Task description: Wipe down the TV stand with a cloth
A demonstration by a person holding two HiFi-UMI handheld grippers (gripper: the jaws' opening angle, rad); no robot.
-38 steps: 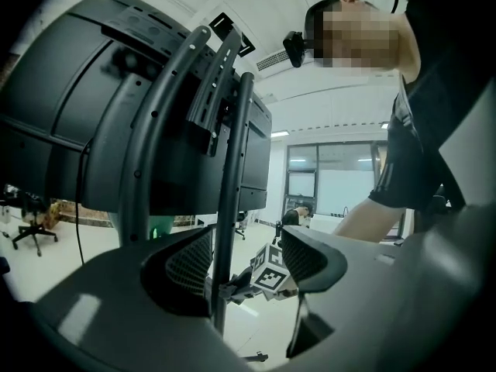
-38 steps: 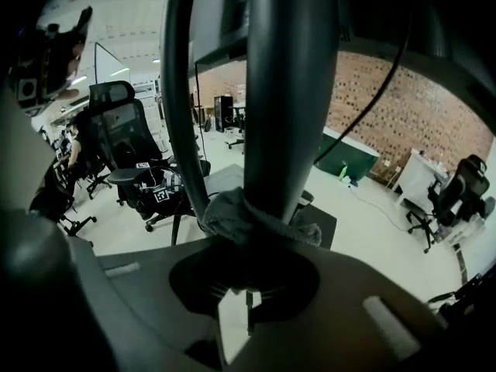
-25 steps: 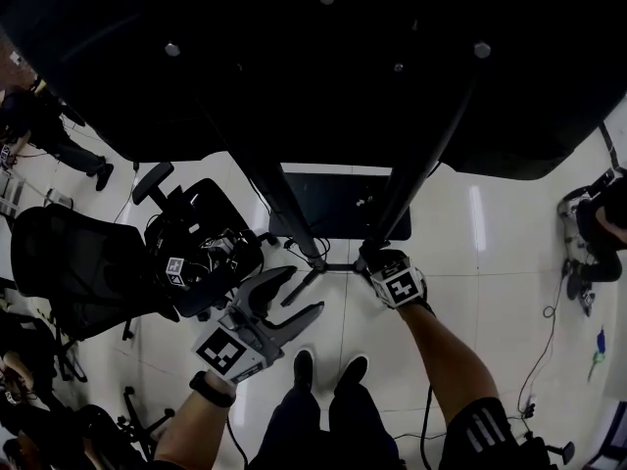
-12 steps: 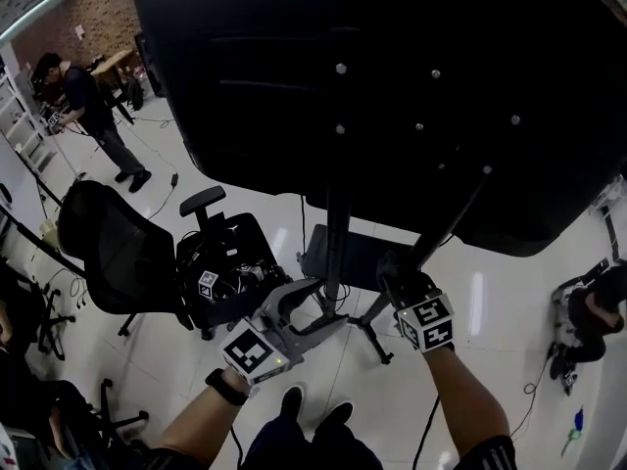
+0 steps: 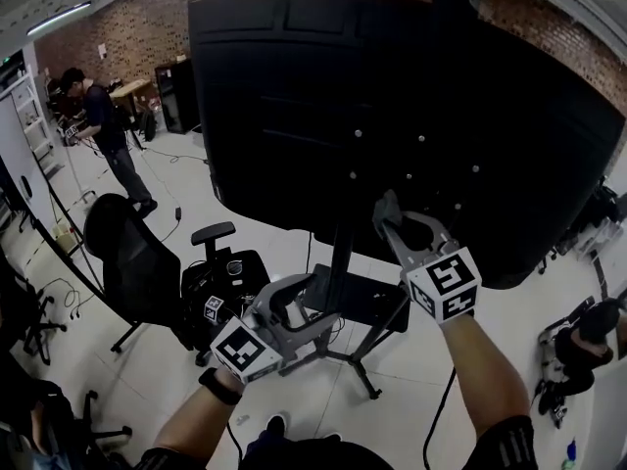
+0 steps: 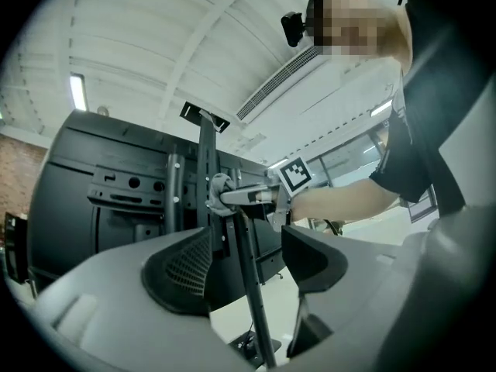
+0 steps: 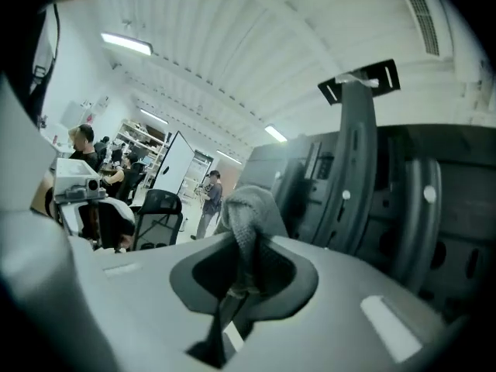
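The TV stand's black column [image 5: 339, 253] carries a large black TV [image 5: 392, 116], seen from behind, over a dark base plate [image 5: 367, 304]. My right gripper [image 5: 385, 211] is raised against the lower back of the TV, shut on a grey cloth [image 7: 249, 211] that sticks out past its jaws. In the right gripper view the gripper [image 7: 242, 276] faces the column [image 7: 355, 161]. My left gripper [image 5: 315, 304] hangs lower, open, beside the column. In the left gripper view a slanted stand leg [image 6: 249, 285] runs between the open jaws of that gripper [image 6: 248, 266], and the cloth [image 6: 219, 186] shows on the column.
A black office chair [image 5: 137, 262] stands left of the stand, with a marker cube [image 5: 211, 307] on its seat. One person [image 5: 103, 125] stands far back left by a desk, another [image 5: 578, 346] is at the right edge. The floor is white tile [image 5: 147, 370].
My right gripper has risen with the cloth from the foot of the stand up to the TV's back. The head view tilted upward. The left gripper stayed low and open.
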